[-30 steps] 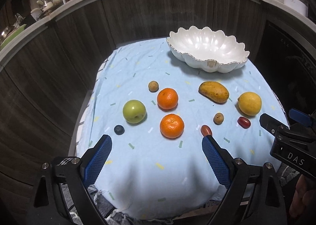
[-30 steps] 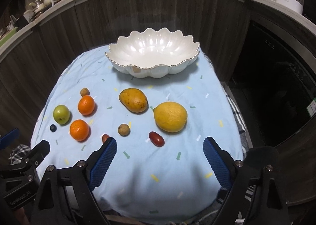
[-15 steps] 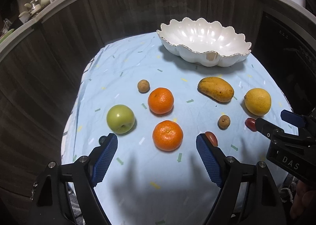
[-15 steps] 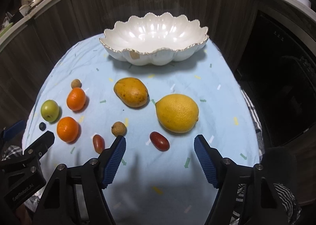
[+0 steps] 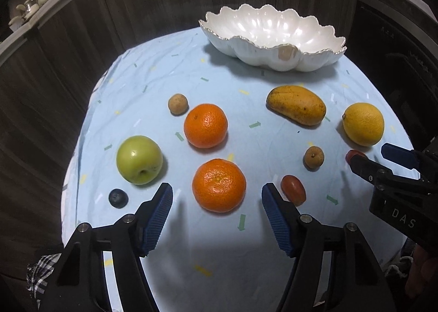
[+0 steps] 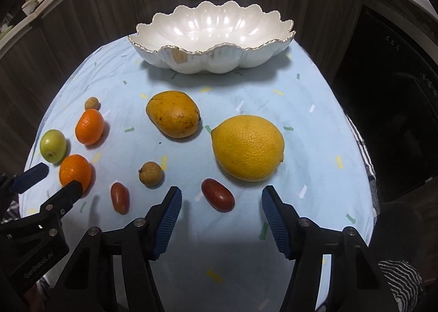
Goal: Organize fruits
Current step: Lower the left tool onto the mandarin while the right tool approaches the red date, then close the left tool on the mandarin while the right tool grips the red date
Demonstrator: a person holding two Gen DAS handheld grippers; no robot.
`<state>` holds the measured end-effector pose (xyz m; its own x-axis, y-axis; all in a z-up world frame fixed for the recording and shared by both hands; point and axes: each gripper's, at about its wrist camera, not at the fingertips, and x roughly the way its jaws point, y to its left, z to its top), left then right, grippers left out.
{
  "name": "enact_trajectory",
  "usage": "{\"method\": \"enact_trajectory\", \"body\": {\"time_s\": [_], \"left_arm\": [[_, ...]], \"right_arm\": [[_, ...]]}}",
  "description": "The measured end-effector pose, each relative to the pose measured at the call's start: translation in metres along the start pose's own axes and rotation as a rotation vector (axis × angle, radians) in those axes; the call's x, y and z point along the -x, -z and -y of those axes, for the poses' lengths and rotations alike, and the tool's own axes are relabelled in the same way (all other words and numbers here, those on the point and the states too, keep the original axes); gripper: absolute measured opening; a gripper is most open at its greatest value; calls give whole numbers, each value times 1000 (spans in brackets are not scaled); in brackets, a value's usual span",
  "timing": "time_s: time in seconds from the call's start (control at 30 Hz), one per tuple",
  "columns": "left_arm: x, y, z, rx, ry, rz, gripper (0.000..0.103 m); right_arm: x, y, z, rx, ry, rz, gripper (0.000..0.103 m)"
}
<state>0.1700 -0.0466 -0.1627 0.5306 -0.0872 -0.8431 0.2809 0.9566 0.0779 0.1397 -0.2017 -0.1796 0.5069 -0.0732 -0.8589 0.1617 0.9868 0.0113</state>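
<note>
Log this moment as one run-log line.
left gripper: open, nearest orange between fingers | right gripper: open, near red date | bowl: empty | no fruit grasped

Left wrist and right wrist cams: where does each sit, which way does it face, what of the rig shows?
Left wrist: sits on the left claw, looking forward and down over the blue cloth at the near orange; its own open fingers frame it, right claw enters at the right edge.
Right wrist: sits on the right claw, facing the lemon and red date; left claw enters at the left.
Shared: white bowl, mango, all the fruit.
</note>
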Motion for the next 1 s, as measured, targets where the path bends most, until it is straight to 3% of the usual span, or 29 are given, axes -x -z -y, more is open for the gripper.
{"method": "enact_trajectory", "body": {"time_s": [0.3,0.43,0.57,0.7,0.93,1.0], "left_arm": [[-13,-1,-3,10,4,-20,66],[-18,0,-2,9,13,-30,63],[-22,0,-3,13,18,-38,62],[-26,-1,-3,20,25,-48,54],[-31,0,-2,25,29,-54,46],[-31,0,-1,22,27,-49,45]], "right_arm": [[-8,-1,-2,13,3,1,55],[-15,0,-2,13,-10,-19,47],[-19,1,-1,13,-18,-29,45],[-20,2,-3,25,-21,-22,43],[-19,2,-5,38,-37,-9,27],[-19,2,-5,36,-42,-8,26]]}}
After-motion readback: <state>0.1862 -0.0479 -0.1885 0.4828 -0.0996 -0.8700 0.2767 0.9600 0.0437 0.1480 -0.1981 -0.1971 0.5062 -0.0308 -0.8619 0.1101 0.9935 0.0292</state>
